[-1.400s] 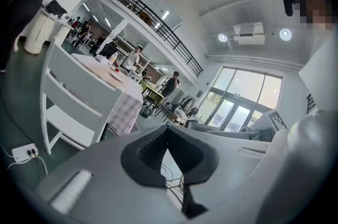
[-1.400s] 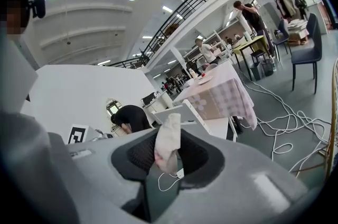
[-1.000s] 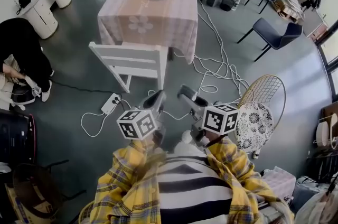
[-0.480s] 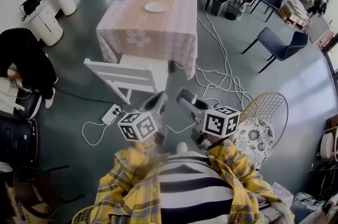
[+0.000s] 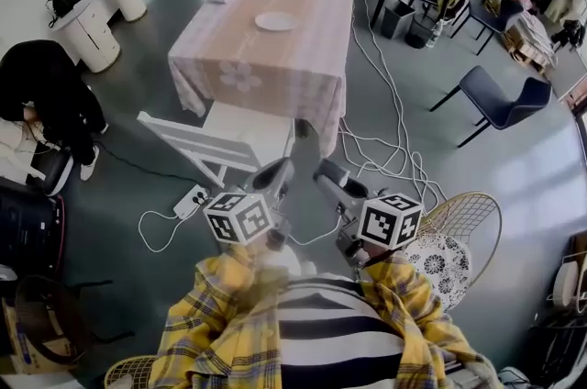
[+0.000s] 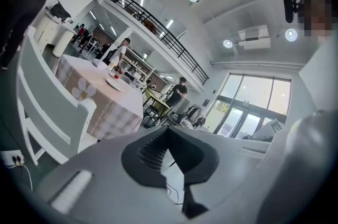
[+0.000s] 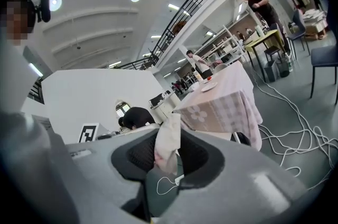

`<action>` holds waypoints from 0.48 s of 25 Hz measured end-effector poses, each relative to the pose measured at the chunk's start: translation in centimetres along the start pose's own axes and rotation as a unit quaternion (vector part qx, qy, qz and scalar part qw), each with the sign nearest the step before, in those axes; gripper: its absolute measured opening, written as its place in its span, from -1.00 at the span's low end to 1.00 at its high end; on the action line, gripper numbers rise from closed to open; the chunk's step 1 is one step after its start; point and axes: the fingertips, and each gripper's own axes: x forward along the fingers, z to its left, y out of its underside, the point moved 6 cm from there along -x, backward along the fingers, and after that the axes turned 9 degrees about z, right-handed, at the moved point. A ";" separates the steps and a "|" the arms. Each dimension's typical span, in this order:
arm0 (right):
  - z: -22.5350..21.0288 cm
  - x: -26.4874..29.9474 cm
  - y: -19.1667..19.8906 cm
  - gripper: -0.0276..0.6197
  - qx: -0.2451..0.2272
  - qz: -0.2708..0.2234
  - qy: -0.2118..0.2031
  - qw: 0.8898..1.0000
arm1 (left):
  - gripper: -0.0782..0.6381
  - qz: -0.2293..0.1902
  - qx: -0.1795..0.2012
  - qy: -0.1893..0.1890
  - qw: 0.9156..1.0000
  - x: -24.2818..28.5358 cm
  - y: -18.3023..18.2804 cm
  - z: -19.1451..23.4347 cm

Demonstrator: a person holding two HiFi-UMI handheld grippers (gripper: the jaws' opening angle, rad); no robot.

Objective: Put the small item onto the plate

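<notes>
Open office floor separated the person from the table (image 5: 303, 71) at twelve o'clock, where an empty plate (image 5: 274, 20) sat. The right gripper (image 7: 170, 128) pinched the small pale item (image 7: 168, 150); the left gripper (image 6: 169, 136) was closed on nothing. Pickup looked done; approach and placing were left.

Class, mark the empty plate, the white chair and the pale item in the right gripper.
empty plate (image 5: 274, 21), head view, its centre
white chair (image 5: 252, 126), head view, the seat
pale item (image 7: 168, 143), right gripper view, its middle
</notes>
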 end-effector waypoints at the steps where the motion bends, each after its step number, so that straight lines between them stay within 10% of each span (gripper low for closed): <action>1: -0.4 0.4 -0.5 -0.59 0.000 -0.001 0.000 1.000 | -0.81 0.001 0.006 0.000 1.000 0.5 -0.6 0.1; 12: -3.9 6.0 -6.9 -0.59 0.010 0.012 0.002 1.000 | -0.81 -0.008 0.027 0.041 0.999 6.8 -8.7 2.5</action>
